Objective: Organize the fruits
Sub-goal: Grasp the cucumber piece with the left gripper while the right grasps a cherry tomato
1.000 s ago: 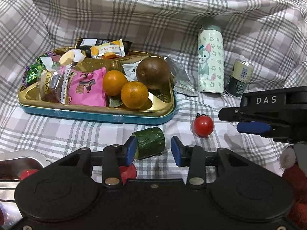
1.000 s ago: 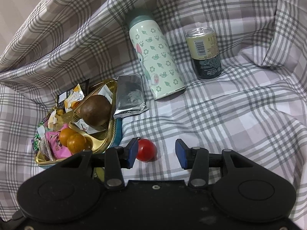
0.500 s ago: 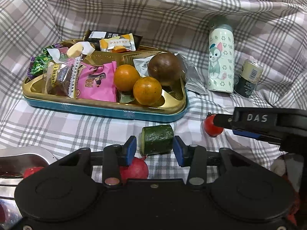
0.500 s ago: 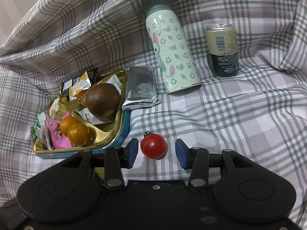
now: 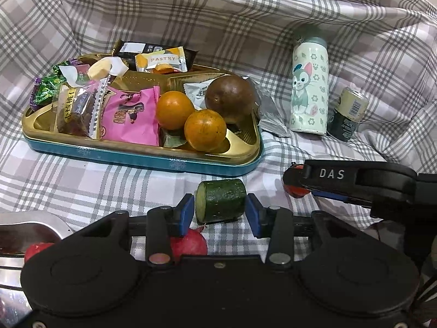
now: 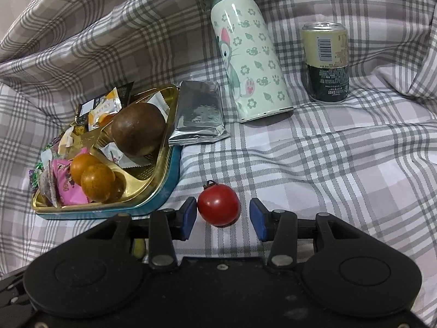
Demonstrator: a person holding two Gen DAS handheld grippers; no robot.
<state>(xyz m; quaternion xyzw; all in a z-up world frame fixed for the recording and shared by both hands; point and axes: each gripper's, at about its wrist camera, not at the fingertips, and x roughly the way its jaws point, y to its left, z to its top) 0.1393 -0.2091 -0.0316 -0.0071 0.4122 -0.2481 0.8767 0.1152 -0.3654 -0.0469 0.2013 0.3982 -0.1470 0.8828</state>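
Right gripper (image 5: 306, 188) half hides the tomato (image 5: 293, 190).

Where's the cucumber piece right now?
Left wrist view: the cucumber piece lies on the cloth between the open left hand-held gripper fingers, just before the tin tray.

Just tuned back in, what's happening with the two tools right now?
Both tools are open and lined up on produce lying on the checked cloth. The left tool brackets a cucumber piece; the right tool brackets a cherry tomato. Neither shows a grip yet. Two oranges and a brown fruit sit in the gold snack tray.
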